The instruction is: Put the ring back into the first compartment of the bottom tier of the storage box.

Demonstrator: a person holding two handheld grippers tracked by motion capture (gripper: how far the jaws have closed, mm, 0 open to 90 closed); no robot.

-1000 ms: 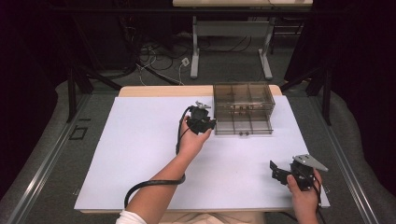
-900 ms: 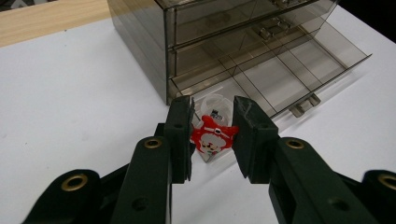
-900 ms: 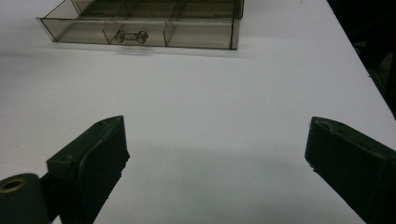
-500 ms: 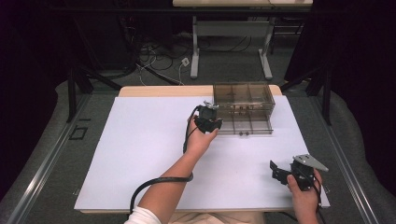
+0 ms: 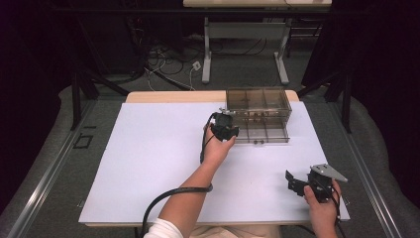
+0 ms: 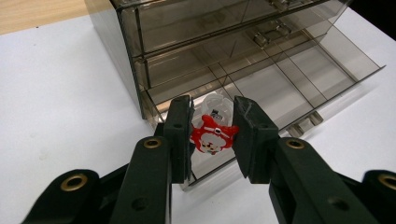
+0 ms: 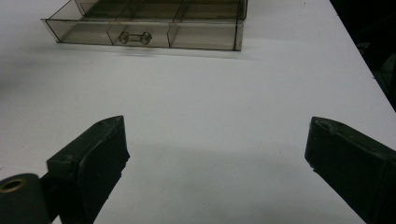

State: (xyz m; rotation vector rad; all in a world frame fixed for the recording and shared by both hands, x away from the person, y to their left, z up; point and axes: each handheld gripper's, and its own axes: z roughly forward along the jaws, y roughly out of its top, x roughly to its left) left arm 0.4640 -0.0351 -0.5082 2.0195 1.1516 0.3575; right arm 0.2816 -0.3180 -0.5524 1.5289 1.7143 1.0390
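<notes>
A smoky clear drawer box (image 5: 257, 106) stands at the far right of the white table, its lowest drawer (image 6: 299, 84) pulled out and split into compartments. My left gripper (image 5: 229, 130) hovers at the drawer's left end. Its jaws are shut on a small red-and-white figure with a clear plastic part (image 6: 212, 133), held above the drawer's leftmost compartment. My right gripper (image 5: 296, 182) rests near the table's front right edge, open, with nothing between its jaws (image 7: 215, 158). The drawer front and its handle (image 7: 135, 37) lie ahead of it.
The white tabletop (image 5: 148, 158) spreads wide to the left of the box. A black cable (image 5: 163, 198) trails from the left gripper along the forearm. Beyond the table's far edge lie floor cables and another table's legs (image 5: 208, 54).
The left hand has carried the small figure to the right, from beside the box to over the open drawer's left end. The right gripper has stayed put.
</notes>
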